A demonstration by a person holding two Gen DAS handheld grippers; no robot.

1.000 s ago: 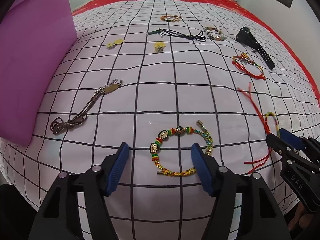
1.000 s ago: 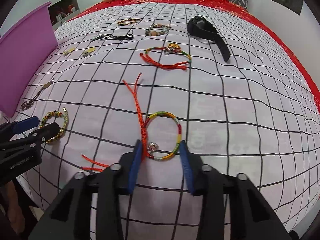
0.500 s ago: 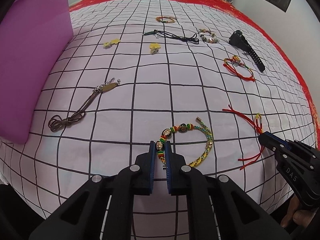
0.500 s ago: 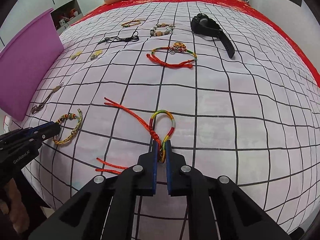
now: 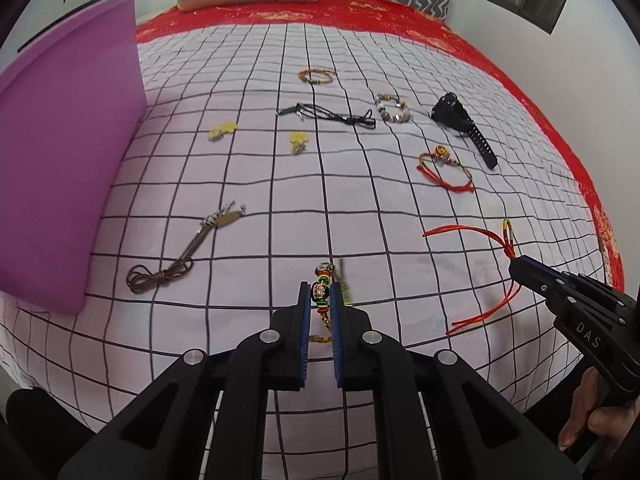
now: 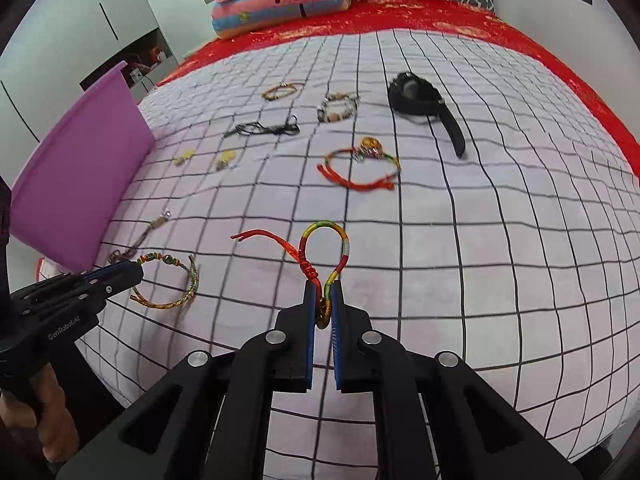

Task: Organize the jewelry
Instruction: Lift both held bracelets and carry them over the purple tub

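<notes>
My left gripper (image 5: 320, 293) is shut on a beaded bracelet (image 5: 319, 289) of gold, green and red; its braided cord hangs edge-on between the pads. From the right wrist view the same beaded bracelet (image 6: 168, 280) dangles as an open ring from the left gripper (image 6: 134, 274), just above the checked bedspread (image 6: 480, 240). My right gripper (image 6: 323, 293) is shut on a red cord bracelet (image 6: 326, 236). Its multicoloured loop and one red tail stick out past the fingertips. In the left wrist view the right gripper (image 5: 518, 266) holds the red cord bracelet (image 5: 472, 233) at the far right.
A purple bin (image 5: 60, 160) stands along the left edge of the bed. Further back lie a brown cord necklace (image 5: 188, 252), two yellow earrings (image 5: 298, 141), a black cord necklace (image 5: 332, 115), a bead bracelet (image 5: 392, 110), a black watch (image 5: 460, 120) and a red string bracelet (image 5: 444, 168). Pillows sit at the far end.
Both grippers went from open around their bracelets to shut on them. Both have since risen, lifting the bracelets off the bedspread.
</notes>
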